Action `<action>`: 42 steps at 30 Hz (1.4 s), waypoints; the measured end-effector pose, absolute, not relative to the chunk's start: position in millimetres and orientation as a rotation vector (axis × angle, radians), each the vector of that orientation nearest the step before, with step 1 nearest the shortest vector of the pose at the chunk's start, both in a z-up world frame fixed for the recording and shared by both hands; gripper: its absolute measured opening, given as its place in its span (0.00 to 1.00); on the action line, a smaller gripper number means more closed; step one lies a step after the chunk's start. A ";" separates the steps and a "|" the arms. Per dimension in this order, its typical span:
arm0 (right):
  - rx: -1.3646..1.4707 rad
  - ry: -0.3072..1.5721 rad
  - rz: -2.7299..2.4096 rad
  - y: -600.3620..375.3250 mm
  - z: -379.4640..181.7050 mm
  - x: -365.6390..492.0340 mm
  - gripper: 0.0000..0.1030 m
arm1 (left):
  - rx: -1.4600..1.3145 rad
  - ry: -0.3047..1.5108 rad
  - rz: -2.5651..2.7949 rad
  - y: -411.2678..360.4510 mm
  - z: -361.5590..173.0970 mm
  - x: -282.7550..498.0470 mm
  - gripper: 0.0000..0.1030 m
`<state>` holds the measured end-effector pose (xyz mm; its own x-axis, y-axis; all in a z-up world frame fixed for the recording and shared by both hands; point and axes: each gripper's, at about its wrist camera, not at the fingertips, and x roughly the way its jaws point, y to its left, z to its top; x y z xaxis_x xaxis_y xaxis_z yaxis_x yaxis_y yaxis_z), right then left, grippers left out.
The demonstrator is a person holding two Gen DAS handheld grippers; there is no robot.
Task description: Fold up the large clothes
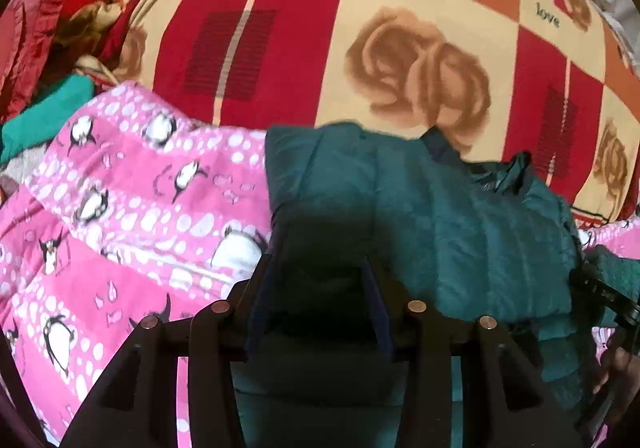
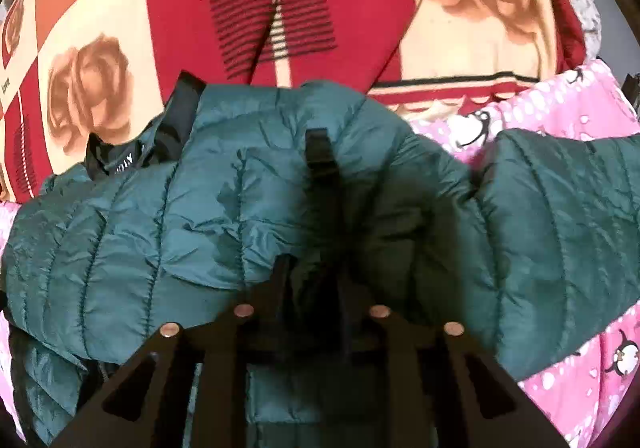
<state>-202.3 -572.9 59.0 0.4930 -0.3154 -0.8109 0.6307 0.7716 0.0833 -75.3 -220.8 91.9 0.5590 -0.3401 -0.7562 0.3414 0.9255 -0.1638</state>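
A teal quilted puffer jacket (image 2: 168,208) lies across the bed, its black collar label (image 2: 120,164) toward the far left. One sleeve (image 2: 560,232) stretches out to the right. My right gripper (image 2: 318,156) rests on the jacket's shoulder. Its fingers stand close together in deep shadow, with creased fabric bunched between them. In the left wrist view the same jacket (image 1: 460,216) shows its folded left end. My left gripper (image 1: 320,254) is shut on this thick teal fold, which fills the gap between both fingers. A hand (image 1: 618,368) shows at the right edge.
Under the jacket lies a pink penguin fleece (image 1: 132,208), also seen as a pink penguin fleece (image 2: 580,368) at lower right. Beyond spreads a red and cream rose blanket (image 1: 360,28). A heap of red clothes (image 1: 36,28) and a green garment (image 1: 44,116) sit at far left.
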 end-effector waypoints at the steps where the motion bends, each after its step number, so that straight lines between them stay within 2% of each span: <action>1: 0.401 0.867 -0.605 -571.3 66.8 -206.8 0.46 | 0.005 0.878 -0.401 -222.5 95.4 -74.9 0.19; 6: 0.366 0.785 -0.478 -535.9 104.7 -204.9 0.63 | 0.000 0.849 -0.406 -238.1 100.7 -67.6 0.19; 11: 0.336 0.827 -0.263 -496.4 98.0 -161.9 0.63 | 0.030 0.875 -0.377 -253.6 81.1 -59.3 0.19; 18: 0.149 0.902 -0.295 -478.8 62.8 -114.4 0.64 | 0.056 0.884 -0.364 -261.5 63.5 -54.0 0.19; 21: 0.187 0.912 -0.332 -495.3 50.5 -109.7 0.73 | 0.057 0.887 -0.371 -264.5 57.9 -54.9 0.20; 26: 0.238 0.915 -0.315 -504.2 54.1 -113.7 0.73 | 0.088 0.880 -0.370 -269.7 53.8 -57.7 0.25; 33: 0.281 0.850 -0.327 -519.0 82.2 -167.5 0.74 | 0.079 0.885 -0.382 -269.3 49.4 -56.9 0.30; 39: 0.316 0.953 -0.381 -546.2 43.8 -181.6 0.74 | 0.093 0.868 -0.392 -273.6 44.7 -60.3 0.35; 42: 0.320 0.947 -0.391 -545.4 40.4 -180.6 0.74 | 0.101 0.870 -0.396 -275.6 44.5 -60.2 0.37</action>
<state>-180.6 -545.4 40.4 0.5234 -0.1826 -0.8323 0.4574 0.8843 0.0936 -60.2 -275.6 44.5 0.5771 -0.2969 -0.7608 0.3781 0.9228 -0.0734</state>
